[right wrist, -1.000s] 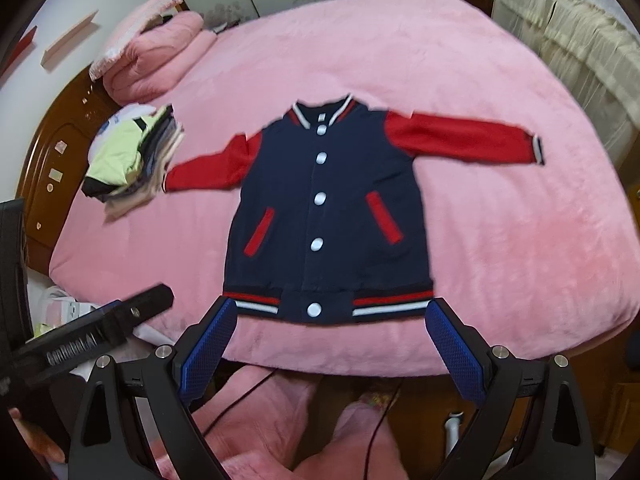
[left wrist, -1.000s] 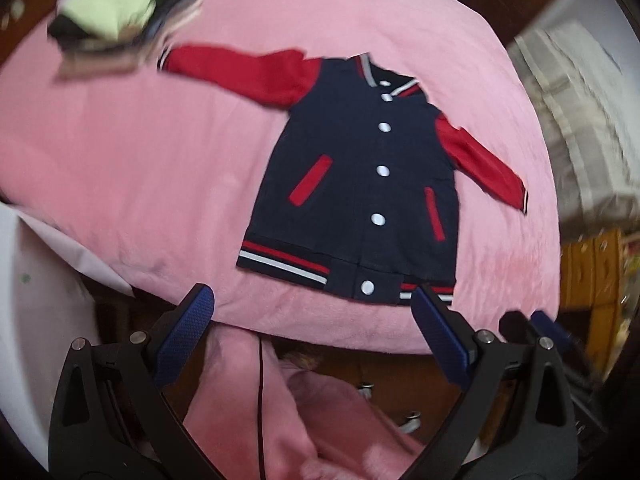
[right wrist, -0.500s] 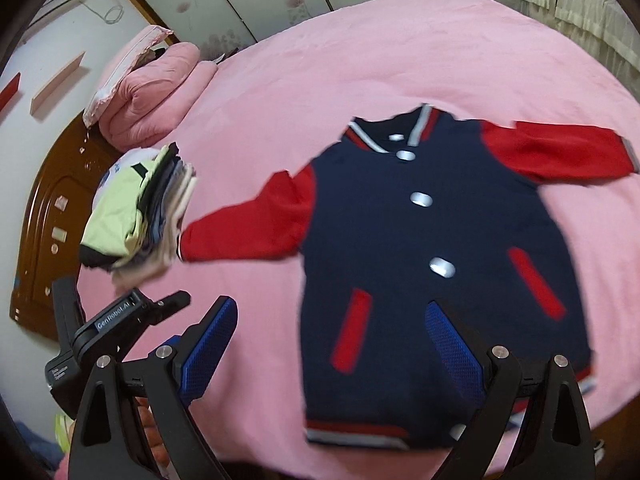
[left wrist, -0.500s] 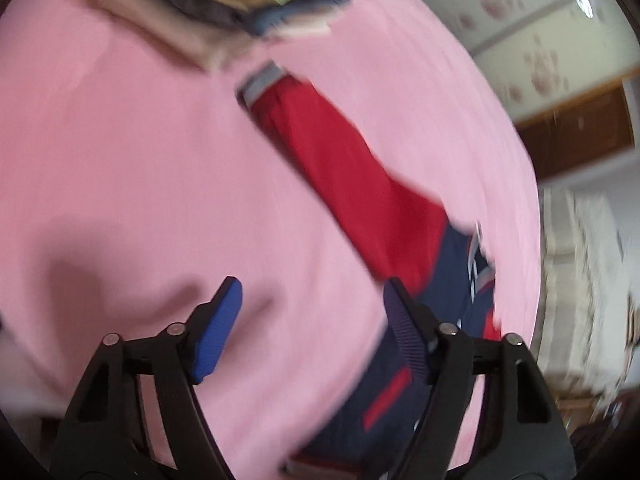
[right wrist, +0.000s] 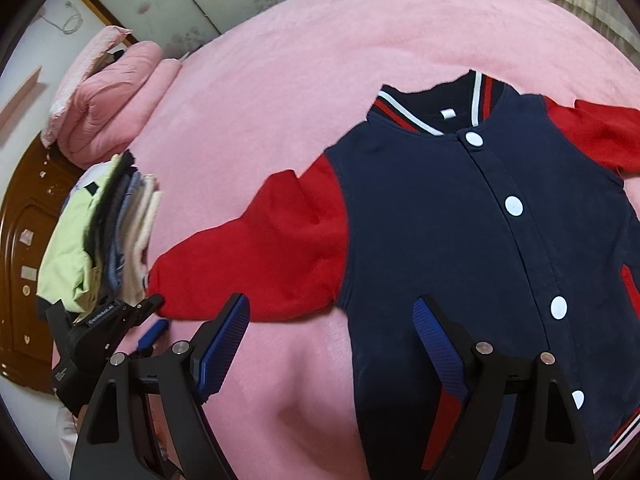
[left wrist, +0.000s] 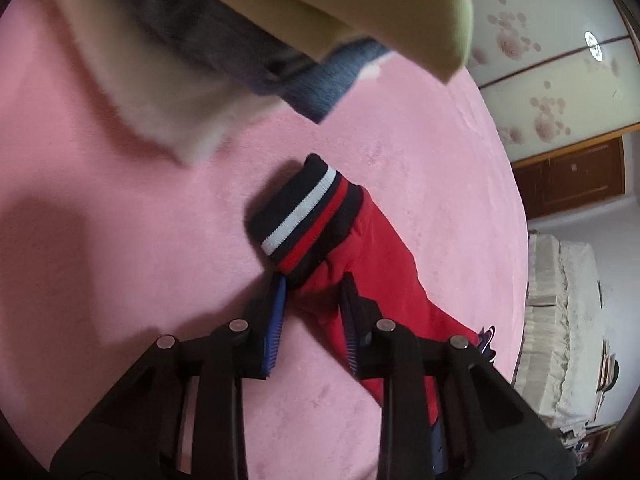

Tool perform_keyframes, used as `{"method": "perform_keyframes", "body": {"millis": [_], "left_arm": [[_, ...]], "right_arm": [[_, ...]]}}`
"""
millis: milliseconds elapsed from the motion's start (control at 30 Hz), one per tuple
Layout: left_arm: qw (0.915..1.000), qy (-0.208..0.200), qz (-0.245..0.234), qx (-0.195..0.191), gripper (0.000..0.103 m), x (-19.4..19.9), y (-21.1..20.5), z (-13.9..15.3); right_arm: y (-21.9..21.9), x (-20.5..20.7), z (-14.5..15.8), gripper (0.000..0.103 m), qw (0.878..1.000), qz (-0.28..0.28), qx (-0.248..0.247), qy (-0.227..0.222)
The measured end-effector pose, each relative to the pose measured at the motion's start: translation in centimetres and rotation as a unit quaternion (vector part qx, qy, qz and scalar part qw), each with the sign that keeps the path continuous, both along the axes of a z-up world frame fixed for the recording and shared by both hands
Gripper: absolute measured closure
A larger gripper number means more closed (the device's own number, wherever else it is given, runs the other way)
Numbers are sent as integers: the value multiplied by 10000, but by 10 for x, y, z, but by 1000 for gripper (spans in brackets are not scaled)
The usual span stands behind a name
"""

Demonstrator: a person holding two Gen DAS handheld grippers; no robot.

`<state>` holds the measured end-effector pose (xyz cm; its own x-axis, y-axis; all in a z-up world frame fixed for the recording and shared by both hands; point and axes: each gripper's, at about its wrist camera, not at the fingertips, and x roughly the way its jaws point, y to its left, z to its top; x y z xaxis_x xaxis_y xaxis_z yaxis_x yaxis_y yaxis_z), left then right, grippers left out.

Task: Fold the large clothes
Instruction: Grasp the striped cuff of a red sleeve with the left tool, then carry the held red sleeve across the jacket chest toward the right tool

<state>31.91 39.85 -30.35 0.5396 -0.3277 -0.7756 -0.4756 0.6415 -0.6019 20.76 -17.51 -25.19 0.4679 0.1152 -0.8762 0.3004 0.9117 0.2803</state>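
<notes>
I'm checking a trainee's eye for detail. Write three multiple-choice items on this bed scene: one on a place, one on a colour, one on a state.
1. Where does the pile of folded clothes lie?
A. on the jacket's chest
B. beyond the cuff end of the red sleeve
C. on the pink pillow

2. What colour are the jacket's snap buttons?
A. white
B. red
C. gold

3. How is the jacket's front?
A. wide open
B. fastened shut, lying flat on the blanket
C. turned inside out

Key: 1 B, the pile sits just past the sleeve's end, where the left gripper straddles the sleeve by its striped cuff. 2 A, white discs line the front. 3 B, the two navy halves meet along the button line.
</notes>
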Motion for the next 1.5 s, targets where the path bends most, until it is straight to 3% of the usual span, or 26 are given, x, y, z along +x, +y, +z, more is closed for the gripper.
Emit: {"method": "perform_keyframes", "body": {"millis": [167, 333, 467, 667, 767, 900, 1033, 1100, 1167, 1233, 1267, 1300, 1367, 1500], "left_arm": [[9991, -175, -56, 375, 85, 12, -10, 8], [9946, -653, -263, 760, 85, 16, -36, 48], [9835, -1190, -706, 1167, 85, 22, -74, 94], [9619, -1670, -1530, 1534, 85, 8, -192, 152], [9457, -1667, -2144, 1788, 85, 0, -264, 157], [9066, -1576, -2864, 2667, 85, -7, -362, 148], [8856, -1230, -3446, 2861, 84, -6, -429, 124], [8776, -849, -3696, 2932, 83, -8, -461, 111], [8749, -346, -3936, 2801, 78, -6, -477, 91], [8770, -158, -3974, 2696, 76, -17, -478, 77], [8788, -96, -3940, 2689, 68, -19, -479, 77], [8814, -52, -3889, 2682, 54, -21, -478, 76], [8873, -64, -3752, 2682, 43, -26, -472, 83], [8986, 14, -3262, 2933, 42, -31, -421, 99]], "right_arm": [[4, 15, -19, 17, 9998, -132, 28, 169], [-6, 23, -20, 17, 9998, -179, 72, 15], [-19, 32, -19, 17, 9993, -251, 253, -85], [-59, 46, -11, 17, 9988, -182, 359, -292], [-85, 55, -9, 17, 9981, -229, 379, -423], [-114, 73, -15, 17, 9983, -188, 330, -446], [-137, 95, -30, 17, 9988, -151, 302, -366], [-149, 107, -43, 17, 9988, -138, 402, -244], [-151, 122, -56, 17, 9986, -116, 492, -126], [-156, 133, -70, 17, 9980, -90, 619, -78], [-156, 135, -74, 17, 9978, -75, 659, -66], [-150, 142, -81, 17, 9974, -41, 715, -40], [-147, 154, -92, 18, 9961, 56, 884, -15], [-142, 169, -109, 32, 9922, 369, 1187, 11]]}}
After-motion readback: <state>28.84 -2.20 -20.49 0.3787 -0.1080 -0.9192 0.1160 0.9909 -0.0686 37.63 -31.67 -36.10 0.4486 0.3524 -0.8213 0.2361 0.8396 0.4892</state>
